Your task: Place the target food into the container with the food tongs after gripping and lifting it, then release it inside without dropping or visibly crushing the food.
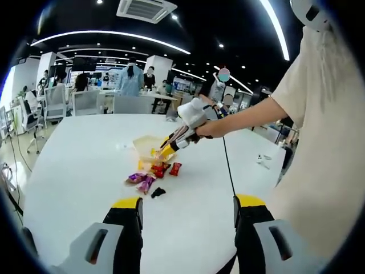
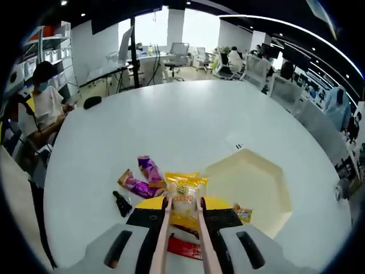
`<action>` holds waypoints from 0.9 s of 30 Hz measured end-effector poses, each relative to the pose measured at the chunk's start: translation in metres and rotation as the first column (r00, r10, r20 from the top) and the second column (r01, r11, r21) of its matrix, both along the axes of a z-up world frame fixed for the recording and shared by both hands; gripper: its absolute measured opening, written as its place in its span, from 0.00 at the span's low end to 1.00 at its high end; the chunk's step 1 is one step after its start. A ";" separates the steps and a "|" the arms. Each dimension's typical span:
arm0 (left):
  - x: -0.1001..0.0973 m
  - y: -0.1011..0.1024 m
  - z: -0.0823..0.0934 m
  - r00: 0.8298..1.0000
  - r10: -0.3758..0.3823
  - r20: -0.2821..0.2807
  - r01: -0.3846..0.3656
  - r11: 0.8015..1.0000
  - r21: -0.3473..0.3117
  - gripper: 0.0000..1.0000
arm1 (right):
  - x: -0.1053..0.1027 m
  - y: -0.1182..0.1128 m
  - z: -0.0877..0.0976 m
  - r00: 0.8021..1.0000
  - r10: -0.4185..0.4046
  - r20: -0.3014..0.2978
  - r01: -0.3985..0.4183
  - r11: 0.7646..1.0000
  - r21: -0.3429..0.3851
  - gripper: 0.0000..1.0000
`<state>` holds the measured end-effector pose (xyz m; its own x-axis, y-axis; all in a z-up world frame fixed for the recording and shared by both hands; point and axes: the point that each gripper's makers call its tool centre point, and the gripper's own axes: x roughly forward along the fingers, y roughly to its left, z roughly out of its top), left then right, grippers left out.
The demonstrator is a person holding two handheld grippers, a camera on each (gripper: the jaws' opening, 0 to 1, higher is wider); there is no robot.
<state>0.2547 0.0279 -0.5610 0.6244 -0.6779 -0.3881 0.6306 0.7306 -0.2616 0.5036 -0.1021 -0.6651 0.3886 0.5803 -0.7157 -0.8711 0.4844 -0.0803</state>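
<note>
Tongs (image 2: 182, 228) gripping yellow packet (image 2: 183, 200), purple wrappers (image 2: 144, 177) left, container (image 2: 251, 185) right

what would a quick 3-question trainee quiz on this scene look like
1. True or false: the yellow packet is gripped between the tongs held in the right gripper.
2. Where is the container relative to that packet in the right gripper view? A) left B) right C) hidden under it
3. Fill in: the left gripper hangs above the table with its fingers ____.

Key: 1 true; 2 B; 3 open
</note>
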 end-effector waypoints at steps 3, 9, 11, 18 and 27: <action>0.001 -0.001 0.000 1.000 -0.004 0.002 0.004 1.000 -0.001 0.64 | 0.009 -0.001 0.006 0.999 -0.031 -0.011 0.032 0.999 0.029 0.23; 0.002 -0.003 -0.001 1.000 -0.009 -0.003 0.009 1.000 0.000 0.64 | 0.032 -0.002 0.021 0.999 -0.032 0.033 0.031 0.999 0.022 0.23; 0.003 -0.004 0.000 1.000 -0.008 -0.002 0.008 1.000 0.000 0.64 | 0.040 -0.003 0.025 0.999 -0.033 0.042 0.032 0.999 0.021 0.23; 0.007 -0.005 0.001 1.000 0.000 0.000 0.000 1.000 -0.004 0.64 | 0.062 -0.009 0.035 0.997 -0.045 0.065 0.044 0.999 0.019 0.23; 0.013 -0.004 0.001 1.000 0.010 0.001 -0.010 1.000 -0.002 0.64 | 0.088 -0.019 0.032 0.996 -0.056 0.066 0.056 0.998 0.001 0.23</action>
